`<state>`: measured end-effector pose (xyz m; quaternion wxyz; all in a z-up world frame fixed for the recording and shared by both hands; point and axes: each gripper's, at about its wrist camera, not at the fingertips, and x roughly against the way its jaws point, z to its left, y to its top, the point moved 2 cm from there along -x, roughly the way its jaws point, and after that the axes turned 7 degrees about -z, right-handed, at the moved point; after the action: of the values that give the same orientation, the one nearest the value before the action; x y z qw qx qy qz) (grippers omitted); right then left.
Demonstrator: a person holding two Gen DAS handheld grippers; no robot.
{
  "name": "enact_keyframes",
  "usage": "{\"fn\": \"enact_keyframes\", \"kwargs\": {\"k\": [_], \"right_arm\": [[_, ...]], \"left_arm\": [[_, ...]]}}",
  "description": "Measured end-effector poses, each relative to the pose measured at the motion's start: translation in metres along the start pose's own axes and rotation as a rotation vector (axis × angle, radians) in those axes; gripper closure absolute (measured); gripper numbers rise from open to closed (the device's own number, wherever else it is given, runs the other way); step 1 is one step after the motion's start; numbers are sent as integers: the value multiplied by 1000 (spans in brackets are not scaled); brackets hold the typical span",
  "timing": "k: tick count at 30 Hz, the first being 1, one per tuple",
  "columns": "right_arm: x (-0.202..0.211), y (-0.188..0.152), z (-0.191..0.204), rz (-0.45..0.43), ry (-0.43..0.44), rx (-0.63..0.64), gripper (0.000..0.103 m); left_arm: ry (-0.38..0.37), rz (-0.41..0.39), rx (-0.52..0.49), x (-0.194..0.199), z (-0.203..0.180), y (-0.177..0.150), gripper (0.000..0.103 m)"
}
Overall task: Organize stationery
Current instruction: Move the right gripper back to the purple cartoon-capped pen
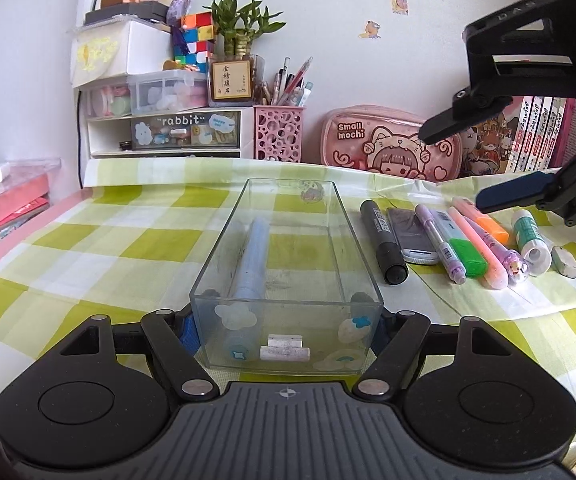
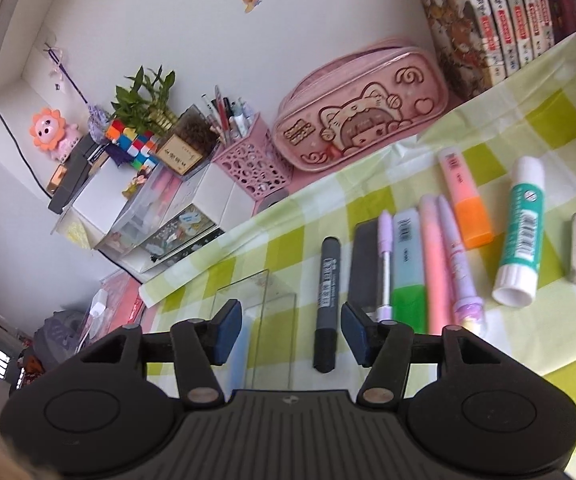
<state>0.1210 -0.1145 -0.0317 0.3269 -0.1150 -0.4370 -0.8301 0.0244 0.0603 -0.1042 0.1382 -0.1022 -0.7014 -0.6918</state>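
1. Stationery lies in a row on the surface, right of the clear box; one blue pen is inside.
2. Left gripper clamps the box's near end.
3. Right gripper, jaws apart and empty, probably takes the black marker next.

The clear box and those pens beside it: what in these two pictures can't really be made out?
- Clear box, left wrist view: the blue pen inside is hazy behind the scuffed wall.
- Clear box, right wrist view: mostly hidden by the right gripper.
- Grey case, left wrist view: partly covered by the purple pen; its kind is unclear.
- Eraser, left wrist view: too small to read.
- Books, right wrist view: cut by the top edge.
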Motion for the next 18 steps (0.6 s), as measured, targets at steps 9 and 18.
{"fn": "enact_keyframes", "kwargs": {"k": [9,18], "right_arm": [[-9,0,-31,-59,-88,76,40],[-18,-4,-53,-32,-100,42,64]], "left_arm": [[-2,-14,-12,-1,0,-2,30],[-2,-14,-12,-1,0,-2,30]]}}
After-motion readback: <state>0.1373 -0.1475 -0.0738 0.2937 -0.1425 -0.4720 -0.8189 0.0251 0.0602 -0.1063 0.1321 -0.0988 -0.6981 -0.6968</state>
